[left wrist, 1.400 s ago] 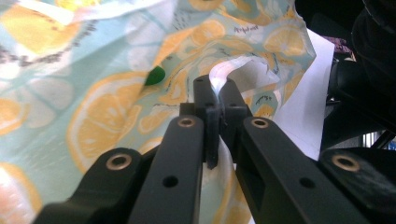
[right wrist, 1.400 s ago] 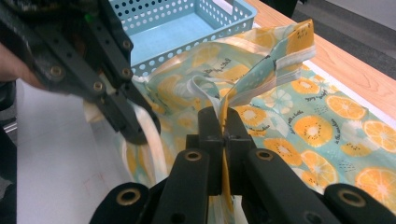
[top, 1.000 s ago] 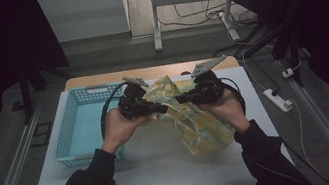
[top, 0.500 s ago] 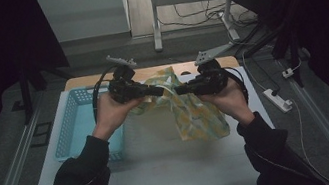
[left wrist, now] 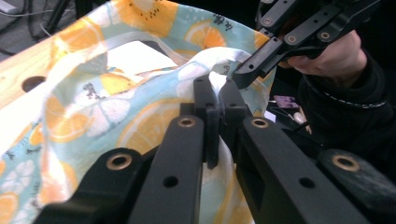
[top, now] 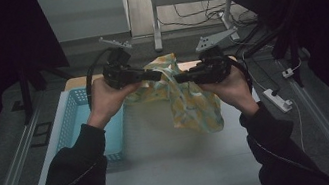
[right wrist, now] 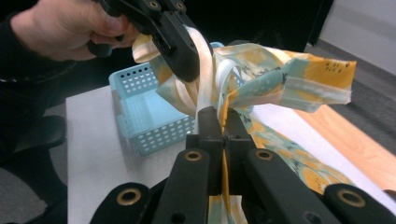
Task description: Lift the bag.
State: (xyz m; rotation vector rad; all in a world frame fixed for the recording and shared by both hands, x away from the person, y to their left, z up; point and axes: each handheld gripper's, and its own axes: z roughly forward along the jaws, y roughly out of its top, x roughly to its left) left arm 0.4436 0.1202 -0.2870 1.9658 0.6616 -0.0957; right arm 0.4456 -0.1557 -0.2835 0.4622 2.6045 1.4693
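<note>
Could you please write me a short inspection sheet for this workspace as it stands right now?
Surface: white table top, with a wooden strip along its far edge.
Job's things: orange-print cloth held up off the table between both grippers, its lower end hanging to the surface.
Clutter: light blue perforated basket at the table's left.
Grippers: left gripper shut on the cloth; right gripper shut on the cloth.
Cables: a black cable trails from the left gripper; loose wires lie on the floor beyond.
Surroundings: white power strip on the floor at right; dark room.
</note>
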